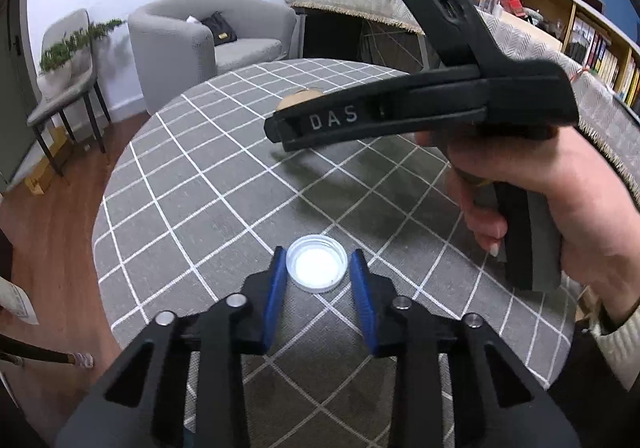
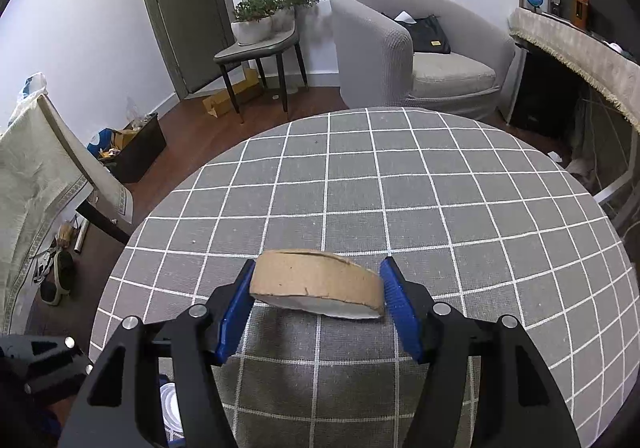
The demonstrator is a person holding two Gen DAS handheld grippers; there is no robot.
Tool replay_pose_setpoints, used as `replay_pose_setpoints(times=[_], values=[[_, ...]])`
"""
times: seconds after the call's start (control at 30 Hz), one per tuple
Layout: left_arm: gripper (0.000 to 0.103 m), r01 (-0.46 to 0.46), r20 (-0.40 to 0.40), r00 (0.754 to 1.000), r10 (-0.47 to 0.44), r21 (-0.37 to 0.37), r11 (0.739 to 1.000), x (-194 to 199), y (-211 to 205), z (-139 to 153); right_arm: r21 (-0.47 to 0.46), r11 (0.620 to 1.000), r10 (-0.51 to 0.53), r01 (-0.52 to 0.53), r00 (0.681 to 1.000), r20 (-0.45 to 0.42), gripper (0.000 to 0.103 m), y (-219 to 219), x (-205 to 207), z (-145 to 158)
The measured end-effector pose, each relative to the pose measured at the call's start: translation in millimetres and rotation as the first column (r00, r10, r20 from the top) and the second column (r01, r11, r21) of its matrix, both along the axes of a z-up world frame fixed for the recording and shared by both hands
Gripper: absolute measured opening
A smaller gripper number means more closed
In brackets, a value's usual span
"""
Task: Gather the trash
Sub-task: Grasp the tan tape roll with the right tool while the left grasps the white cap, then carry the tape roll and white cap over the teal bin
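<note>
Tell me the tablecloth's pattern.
The tablecloth is grey with a grid of thin white lines; the right wrist view shows it best.

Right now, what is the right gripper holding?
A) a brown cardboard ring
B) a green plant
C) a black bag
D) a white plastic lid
A: in the right wrist view the right gripper has its blue fingers pressed on both sides of the brown cardboard ring, lifted above the checked tablecloth.

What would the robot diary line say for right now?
left gripper: around white plastic lid, on checked tablecloth | right gripper: holding cardboard tape core, lifted
</note>
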State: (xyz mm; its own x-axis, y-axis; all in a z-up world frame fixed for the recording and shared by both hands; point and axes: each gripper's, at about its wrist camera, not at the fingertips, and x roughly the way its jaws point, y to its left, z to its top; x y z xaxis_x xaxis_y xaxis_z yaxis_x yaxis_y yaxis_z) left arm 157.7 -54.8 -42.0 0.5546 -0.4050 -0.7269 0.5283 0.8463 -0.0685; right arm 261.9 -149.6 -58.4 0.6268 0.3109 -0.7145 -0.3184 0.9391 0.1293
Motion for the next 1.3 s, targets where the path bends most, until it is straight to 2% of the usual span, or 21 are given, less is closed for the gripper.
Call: replay_pose_setpoints(times=[0.13,0.3,0.67,1.07,1.3], values=[[0.032,-0.026,0.022,0.999,0.026,-0.008,1.000,-2,3,2,0.002,1.000,-0.003,0.003,1.000,0.000,0.063,0,-2,0],[0.032,-0.082,0.080,0.993,0.086,-0.051,0.995,-10,23,19,0.010,1.000,0.012,-0.012,1.000,0.008,0.063,7,-11,3],[0.032,-0.261,0.136,0.952,0.273,-0.100,0.960,-48,94,35,0.034,0.996,0.083,-0.085,0.995,0.055,0.063,47,-55,13],[0.032,-0.341,0.105,0.933,0.344,-0.045,0.939,-85,138,17,0.021,0.983,0.182,-0.184,0.980,0.084,0.063,92,-106,16],[0.032,-0.376,0.059,0.924,0.377,-0.023,0.926,-91,160,5,0.029,0.976,0.213,-0.216,0.973,0.085,0.063,112,-121,16]])
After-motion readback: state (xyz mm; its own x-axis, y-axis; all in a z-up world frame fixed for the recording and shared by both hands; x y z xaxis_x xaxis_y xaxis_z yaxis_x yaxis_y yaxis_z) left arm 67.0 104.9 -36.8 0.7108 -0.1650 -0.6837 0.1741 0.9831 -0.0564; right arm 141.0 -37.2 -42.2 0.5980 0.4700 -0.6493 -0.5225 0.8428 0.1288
